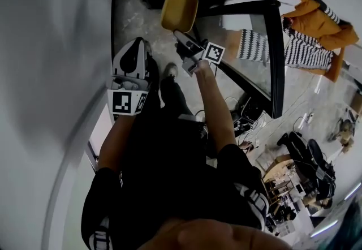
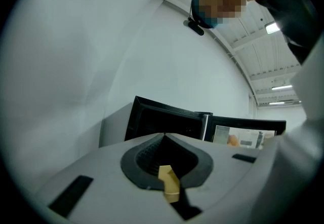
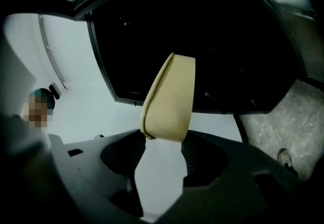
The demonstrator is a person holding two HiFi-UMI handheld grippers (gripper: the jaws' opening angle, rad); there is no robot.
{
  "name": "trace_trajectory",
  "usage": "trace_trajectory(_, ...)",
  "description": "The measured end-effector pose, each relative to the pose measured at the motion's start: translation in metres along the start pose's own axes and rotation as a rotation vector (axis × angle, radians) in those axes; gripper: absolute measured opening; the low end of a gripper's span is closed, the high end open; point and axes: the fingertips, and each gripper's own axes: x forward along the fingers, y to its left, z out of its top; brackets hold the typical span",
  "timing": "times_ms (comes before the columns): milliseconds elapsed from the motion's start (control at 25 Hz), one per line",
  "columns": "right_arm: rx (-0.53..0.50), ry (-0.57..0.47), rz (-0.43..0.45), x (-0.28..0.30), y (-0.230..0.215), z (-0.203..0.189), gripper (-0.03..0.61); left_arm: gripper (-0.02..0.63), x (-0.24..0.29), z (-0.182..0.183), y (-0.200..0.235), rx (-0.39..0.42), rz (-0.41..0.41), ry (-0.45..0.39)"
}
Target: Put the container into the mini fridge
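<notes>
Right claw (image 3: 163, 142) is clamped on the container (image 3: 169, 99): in the right gripper view its two dark ribbed pads press on either side of the container's lower edge, and the pale yellow body rises from them, tilted and seen nearly edge-on. Straight behind the container lies the dark open inside of the mini fridge (image 3: 212, 40), so the container sits between the claw and the opening, in the air and outside the cabinet. From the head view the same container shows as a rounded yellow shape at the tip of the outstretched right arm, just below the black fridge at the top of the picture. The fridge door (image 1: 275, 62), a black frame round a clear pane, stands swung open to the right of that arm. Left claw (image 2: 164, 137) is closed: in the left gripper view its jaws meet at a point. A small tan piece (image 2: 169, 183) sits at the base of the hollow behind them; what it is cannot be told. That claw is low at the person's left side, well apart from the container, and it faces the black fridge and the open door beside it along a white wall (image 2: 76, 66). Marbled floor (image 1: 136, 14) shows under both arms in front of the fridge.
</notes>
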Motion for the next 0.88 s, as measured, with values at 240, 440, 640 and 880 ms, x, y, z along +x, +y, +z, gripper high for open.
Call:
trace_trajectory(240,0.022,-0.018,-0.018,0.011,-0.017,0.006,0.213,0.005,0.011,-0.006,0.010,-0.011,-0.008,0.020)
trace_trajectory(440,0.033,-0.022,-0.030,0.024,-0.039,0.012,0.213,0.005,0.029,-0.013,0.021,-0.016,-0.027,0.026)
trace_trajectory(640,0.023,-0.029,-0.042,0.031,-0.066,0.019,0.213,0.005,0.040,-0.018,0.029,-0.012,-0.049,0.015)
trace_trajectory(880,0.019,-0.028,-0.053,0.036,-0.095,0.028,0.213,0.005,0.051,-0.019,0.033,0.006,-0.060,-0.003)
